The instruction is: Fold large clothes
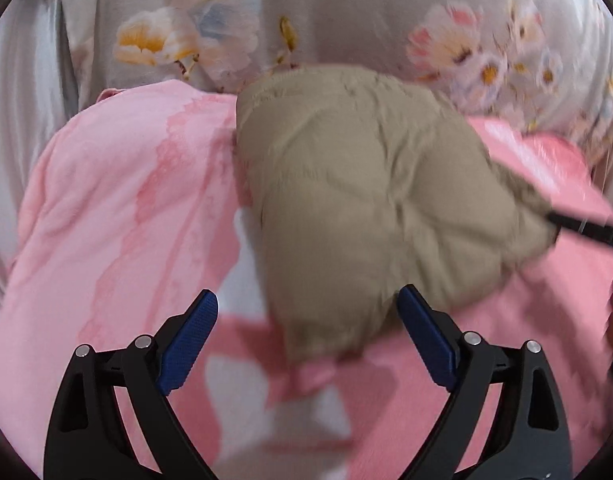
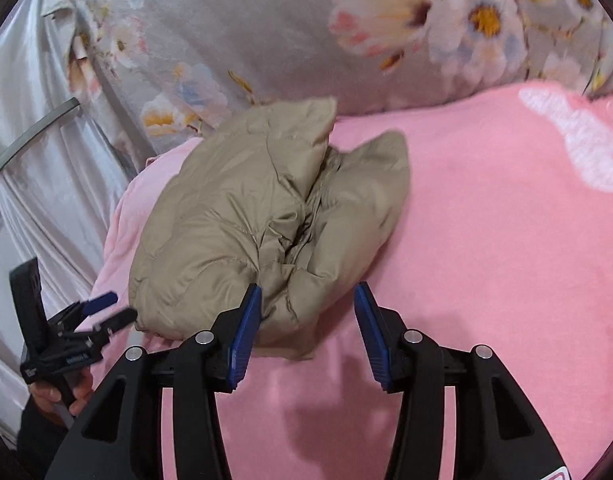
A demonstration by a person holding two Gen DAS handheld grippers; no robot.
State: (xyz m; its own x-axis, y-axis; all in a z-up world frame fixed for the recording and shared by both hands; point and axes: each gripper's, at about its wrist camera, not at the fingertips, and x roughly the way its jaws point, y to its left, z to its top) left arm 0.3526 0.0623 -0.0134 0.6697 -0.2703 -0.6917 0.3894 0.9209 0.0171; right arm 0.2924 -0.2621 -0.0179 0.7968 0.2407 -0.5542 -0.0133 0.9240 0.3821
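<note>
Pink fleece blanket (image 2: 486, 240) with paler white-pink patches covers the work surface; behind it rises grey bedding with a floral print (image 2: 246, 40), and pale satin-like drapery (image 2: 38, 140) hangs at the left edge of the right wrist view.

Item under task: one tan quilted puffer jacket (image 2: 242, 220), lying on the blanket in a compact, bunched bundle. Layers are stacked on one another, with a deep crease running down the middle of the pile. Its far end lies close to the floral bedding. In the left wrist view the same bundle (image 1: 366, 200) appears blurred.

Left gripper (image 1: 308, 320): jaws spread wide, blue pads clear of the fabric. The near corner of the jacket bundle lies between and just ahead of the fingertips, nothing clamped. In the right wrist view this gripper (image 2: 106, 312) sits just beside the bundle's left lower edge, held by a hand (image 2: 62, 396) at the frame's lower left.

Right gripper (image 2: 308, 316): jaws partly open. The near end of the jacket shows between the blue pads; the left pad looks to be against the fabric, the right pad stands apart from it. No grip is evident. A dark strip of this gripper (image 1: 586, 228) enters the left wrist view at the right edge.
</note>
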